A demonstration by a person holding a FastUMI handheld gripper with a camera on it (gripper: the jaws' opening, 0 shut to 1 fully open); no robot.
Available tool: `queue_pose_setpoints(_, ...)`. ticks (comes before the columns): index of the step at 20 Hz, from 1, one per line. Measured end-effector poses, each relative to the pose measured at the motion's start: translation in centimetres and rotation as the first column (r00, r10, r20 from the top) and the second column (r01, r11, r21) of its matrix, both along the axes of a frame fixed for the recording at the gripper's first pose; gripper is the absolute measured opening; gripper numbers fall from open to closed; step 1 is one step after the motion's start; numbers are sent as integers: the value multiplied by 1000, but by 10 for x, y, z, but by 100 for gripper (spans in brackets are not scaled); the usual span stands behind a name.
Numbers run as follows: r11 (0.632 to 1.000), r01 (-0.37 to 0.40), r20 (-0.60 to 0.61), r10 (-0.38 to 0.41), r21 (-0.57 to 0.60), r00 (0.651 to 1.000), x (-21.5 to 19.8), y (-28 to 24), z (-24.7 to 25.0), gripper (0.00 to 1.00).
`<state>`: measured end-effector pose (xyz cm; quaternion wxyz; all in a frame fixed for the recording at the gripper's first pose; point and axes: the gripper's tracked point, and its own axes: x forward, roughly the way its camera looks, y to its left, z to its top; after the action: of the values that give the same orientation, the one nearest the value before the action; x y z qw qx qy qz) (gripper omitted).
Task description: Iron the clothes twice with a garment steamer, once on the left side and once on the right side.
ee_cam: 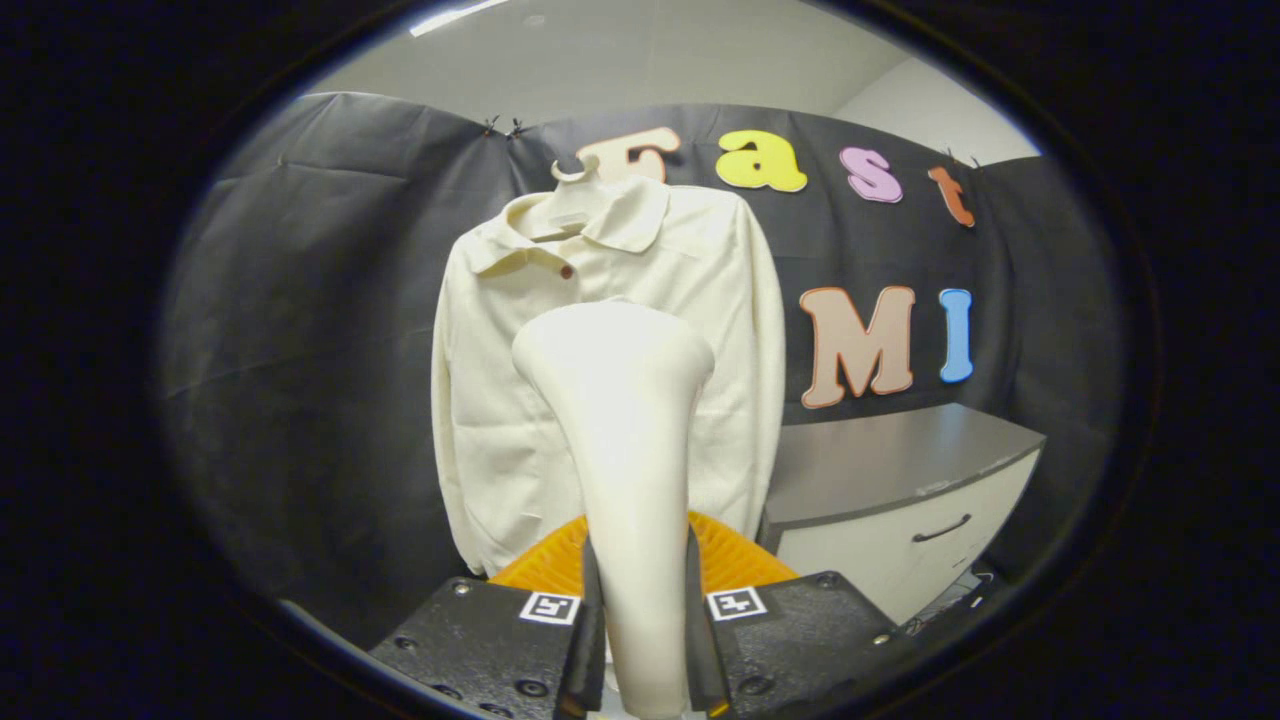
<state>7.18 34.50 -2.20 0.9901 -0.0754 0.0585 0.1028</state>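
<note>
We held our gripper upright and level, its two fingers closed in from either side on the neck of the garment steamer, both pressing against it, so that the steamer's head rose straight ahead of them.

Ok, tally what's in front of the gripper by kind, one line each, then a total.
Garment steamer, held between the gripper fingers: 1
Cream shirt, hanging beyond the steamer: 1
Hanger holding the shirt: 1
Cabinet, beside the shirt: 1
Total: 4
</note>
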Motion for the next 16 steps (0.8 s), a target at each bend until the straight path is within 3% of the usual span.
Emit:
queue_pose_setpoints(9, 996, -15, -44, 18, 84, 999, 52, 89, -1, 32)
queue_pose_setpoints(16, 996, 23, -63, -17, 82, 998, 85, 105, -15, 33)
